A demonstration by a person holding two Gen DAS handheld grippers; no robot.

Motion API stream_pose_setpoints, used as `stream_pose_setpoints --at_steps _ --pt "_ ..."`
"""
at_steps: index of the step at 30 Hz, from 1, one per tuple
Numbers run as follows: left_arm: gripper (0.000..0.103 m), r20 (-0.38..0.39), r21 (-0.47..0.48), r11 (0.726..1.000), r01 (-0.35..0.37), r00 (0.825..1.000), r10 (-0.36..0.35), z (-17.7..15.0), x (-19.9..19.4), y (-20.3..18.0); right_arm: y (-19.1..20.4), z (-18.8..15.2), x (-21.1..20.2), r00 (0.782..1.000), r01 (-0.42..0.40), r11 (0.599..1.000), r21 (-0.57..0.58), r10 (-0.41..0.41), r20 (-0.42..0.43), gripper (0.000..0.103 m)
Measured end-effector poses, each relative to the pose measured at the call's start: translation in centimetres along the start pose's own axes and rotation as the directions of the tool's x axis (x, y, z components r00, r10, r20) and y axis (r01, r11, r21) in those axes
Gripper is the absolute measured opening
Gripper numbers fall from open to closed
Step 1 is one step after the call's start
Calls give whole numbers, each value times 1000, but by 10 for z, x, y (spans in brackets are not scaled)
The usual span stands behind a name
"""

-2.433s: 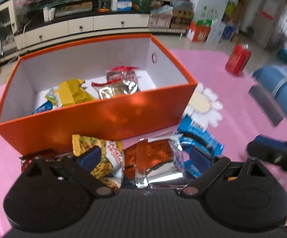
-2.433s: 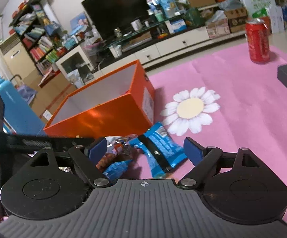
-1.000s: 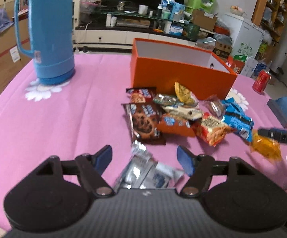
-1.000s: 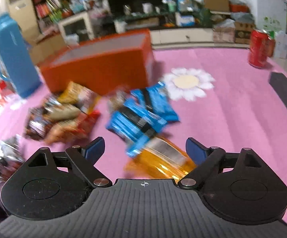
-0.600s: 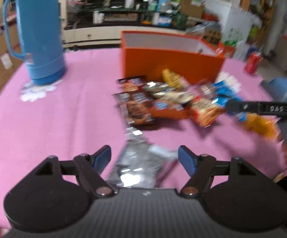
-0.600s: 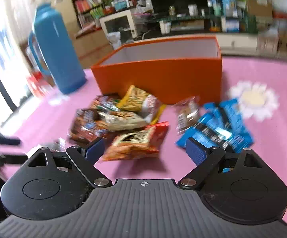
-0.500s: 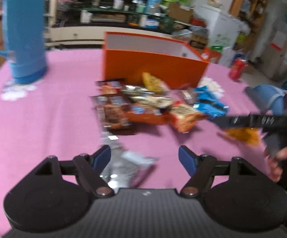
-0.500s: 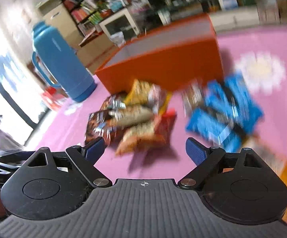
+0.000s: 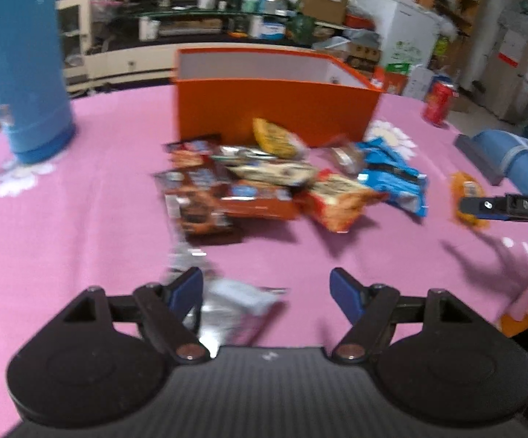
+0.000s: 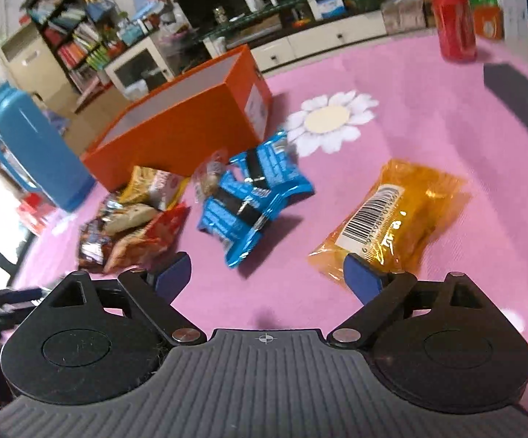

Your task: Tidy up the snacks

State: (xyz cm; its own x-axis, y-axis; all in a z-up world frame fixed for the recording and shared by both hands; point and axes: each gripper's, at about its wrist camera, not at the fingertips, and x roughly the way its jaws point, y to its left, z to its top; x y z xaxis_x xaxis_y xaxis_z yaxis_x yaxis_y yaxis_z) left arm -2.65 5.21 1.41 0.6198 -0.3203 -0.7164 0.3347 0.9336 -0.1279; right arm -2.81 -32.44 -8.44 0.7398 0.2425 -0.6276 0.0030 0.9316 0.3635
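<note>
Left wrist view: the left gripper (image 9: 265,288), jaws apart and just widened, hovers over a silver packet (image 9: 232,306) lying unpressed on the pink cloth (image 9: 63,237), near its left finger. Right gripper (image 10: 267,275) is also apart and empty, an orange packet (image 10: 395,215) just beyond its right finger; the snack pile (image 10: 147,215) lies near the orange box (image 10: 191,120), farther left.

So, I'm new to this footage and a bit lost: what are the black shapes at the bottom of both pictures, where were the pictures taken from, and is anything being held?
They are two hand-held grippers, one in each of a person's hands, each with a camera looking out along its blue-tipped fingers. One picture is from the left gripper, the other from the right gripper. Both are open and hold nothing. On the pink tablecloth stand an orange box, a blue jug and a red can. Snack packets lie piled before the box; a silver packet lies by the left fingers, an orange packet by the right's.
</note>
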Motion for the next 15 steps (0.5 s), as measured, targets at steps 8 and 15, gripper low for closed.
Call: stream_pose_setpoints --at_steps 8,15 --pt "76 -74 24 997 -76 994 77 -13 -11 38 -1 -3 -21 989 122 992 -33 -119 83 81" --pt "86 -124 201 977 -66 988 93 -20 10 29 -21 2 -29 974 166 985 39 -170 147 82"
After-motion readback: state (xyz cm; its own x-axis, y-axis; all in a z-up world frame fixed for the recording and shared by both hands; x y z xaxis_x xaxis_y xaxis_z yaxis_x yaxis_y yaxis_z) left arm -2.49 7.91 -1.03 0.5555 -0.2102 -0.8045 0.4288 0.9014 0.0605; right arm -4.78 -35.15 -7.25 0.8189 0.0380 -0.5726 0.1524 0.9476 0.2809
